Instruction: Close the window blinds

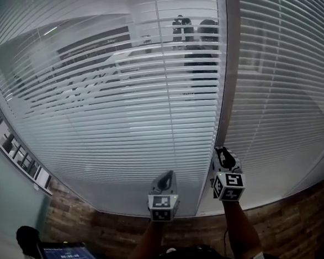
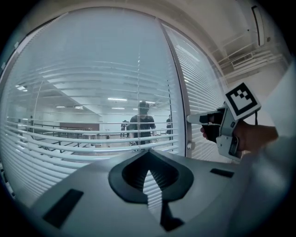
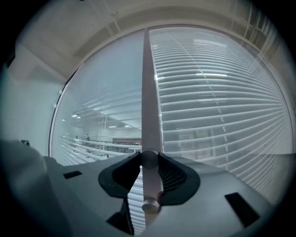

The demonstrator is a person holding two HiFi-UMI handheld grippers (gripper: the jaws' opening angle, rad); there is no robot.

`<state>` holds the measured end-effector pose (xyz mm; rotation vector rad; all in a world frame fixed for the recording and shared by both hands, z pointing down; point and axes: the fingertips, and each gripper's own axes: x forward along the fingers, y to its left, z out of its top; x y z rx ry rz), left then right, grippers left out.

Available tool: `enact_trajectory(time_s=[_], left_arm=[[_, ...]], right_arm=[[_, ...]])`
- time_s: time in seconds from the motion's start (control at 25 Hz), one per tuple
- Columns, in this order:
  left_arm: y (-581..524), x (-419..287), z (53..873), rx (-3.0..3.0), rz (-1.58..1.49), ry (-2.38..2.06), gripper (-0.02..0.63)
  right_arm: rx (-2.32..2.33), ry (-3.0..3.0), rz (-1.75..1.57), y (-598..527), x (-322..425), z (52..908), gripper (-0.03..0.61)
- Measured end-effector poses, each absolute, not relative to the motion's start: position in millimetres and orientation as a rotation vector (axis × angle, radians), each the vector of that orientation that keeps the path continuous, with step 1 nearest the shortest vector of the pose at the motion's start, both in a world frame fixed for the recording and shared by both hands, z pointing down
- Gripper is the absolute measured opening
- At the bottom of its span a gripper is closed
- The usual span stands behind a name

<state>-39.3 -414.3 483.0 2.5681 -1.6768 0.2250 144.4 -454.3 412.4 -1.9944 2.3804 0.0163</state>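
The right claw [image 3: 149, 159] is clamped on the pale grey plastic tilt rod [image 3: 149, 92], which hangs at the frame between the two white slatted window blinds. The left claw [image 2: 148, 155] is closed on nothing. The right-hand blind [image 1: 280, 79] looks almost opaque, but the office shows between the slats of the left-hand blind [image 1: 110, 102], so I judge the closing only partly done.

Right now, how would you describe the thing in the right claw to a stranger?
Two slatted blinds fill the view, split by an upright post. By that post hangs the wand, gripped by the right claw: the only round, pale rod running vertically beside flat horizontal slats.
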Motion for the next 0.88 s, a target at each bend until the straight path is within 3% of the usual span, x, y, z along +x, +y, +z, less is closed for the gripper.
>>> enact_trajectory(time_s=[0.36,0.64,0.88], left_arm=[[-414,-38,484,2.586,0.203,-1.668,-0.007],[-414,-42,485,2.577,0.214,-1.674,-0.008],[-415,-49,489,2.559,0.216,-1.688,-0.007]], right_arm=[[-2.106,2.507,0.385,-453,140,409,0.129],[-2.235,2.638,0.999,-452,131,409,0.129],[-2.207,2.646,1.721,-452,129,415,0.127]])
